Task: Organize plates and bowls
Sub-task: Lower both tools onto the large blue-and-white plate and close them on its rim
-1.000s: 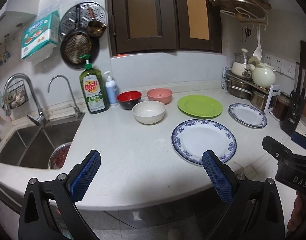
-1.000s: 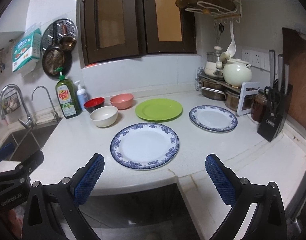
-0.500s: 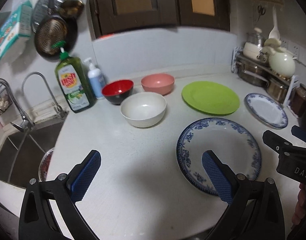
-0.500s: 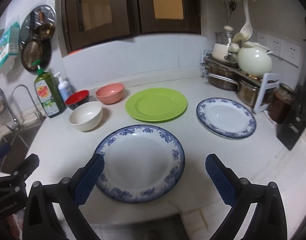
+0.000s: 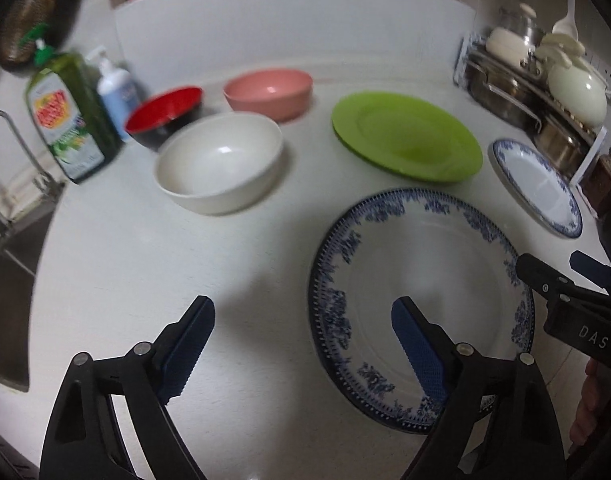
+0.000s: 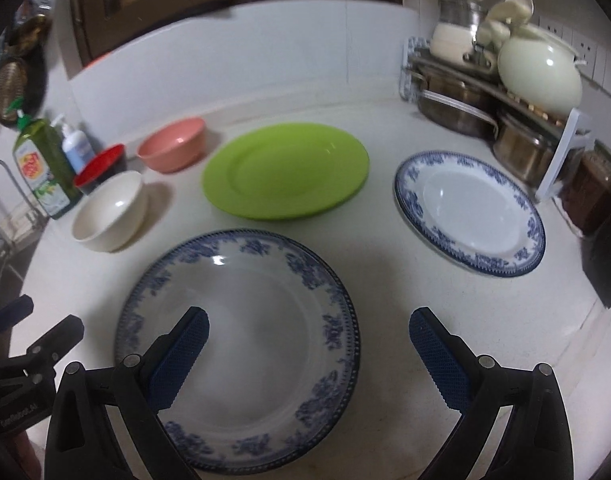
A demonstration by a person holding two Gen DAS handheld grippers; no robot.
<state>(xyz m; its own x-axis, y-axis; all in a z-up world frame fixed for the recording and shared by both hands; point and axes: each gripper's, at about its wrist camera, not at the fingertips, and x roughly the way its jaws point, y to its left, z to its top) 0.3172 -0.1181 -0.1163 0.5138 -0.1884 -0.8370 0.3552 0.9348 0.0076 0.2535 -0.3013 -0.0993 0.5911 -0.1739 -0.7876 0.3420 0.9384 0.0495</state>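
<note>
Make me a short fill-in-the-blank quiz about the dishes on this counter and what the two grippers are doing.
1. The number of bowls on the counter is ____.
2. The plate between the pink bowl and the small blue plate is ____ in color.
3. Both the left gripper and the right gripper have jaws that are ____.
4. The bowl nearest the big blue plate is ____.

Missing words: three; green; open; white

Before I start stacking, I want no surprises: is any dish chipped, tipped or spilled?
Nothing stands out. The large blue-rimmed plate, green plate, small blue-rimmed plate and three bowls sit upright, empty and apparently intact.
</note>
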